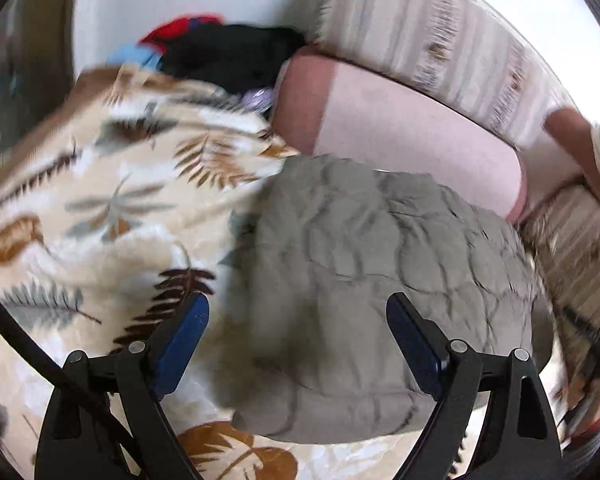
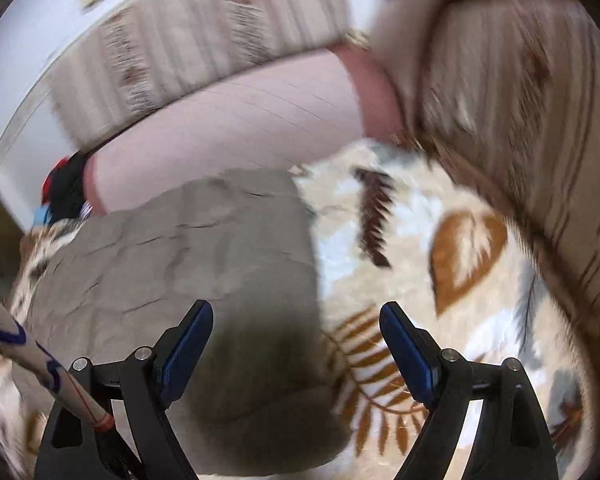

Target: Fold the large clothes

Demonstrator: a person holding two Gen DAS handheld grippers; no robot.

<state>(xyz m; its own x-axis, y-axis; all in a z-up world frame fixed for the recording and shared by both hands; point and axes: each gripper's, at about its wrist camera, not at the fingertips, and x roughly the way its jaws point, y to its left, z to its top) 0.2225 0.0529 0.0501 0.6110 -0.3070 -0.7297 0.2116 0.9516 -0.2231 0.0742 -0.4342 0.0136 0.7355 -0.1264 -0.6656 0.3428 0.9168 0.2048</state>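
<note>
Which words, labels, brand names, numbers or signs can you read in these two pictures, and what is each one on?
None can be read in either view.
Grey garment: no label or print showing.
Leaf-patterned blanket: leaves only, no lettering.
Striped cushions: pattern only, blurred.
Pale stick with blue marks: too blurred to tell if they are letters.

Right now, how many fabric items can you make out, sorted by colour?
Grey: 1, folded grey garment
Leaf-print: 1, leaf-print blanket
Pink: 1, pink bolster
Black: 1, black garment
Red: 1, red cloth
Light blue: 1, blue cloth
Total: 6
</note>
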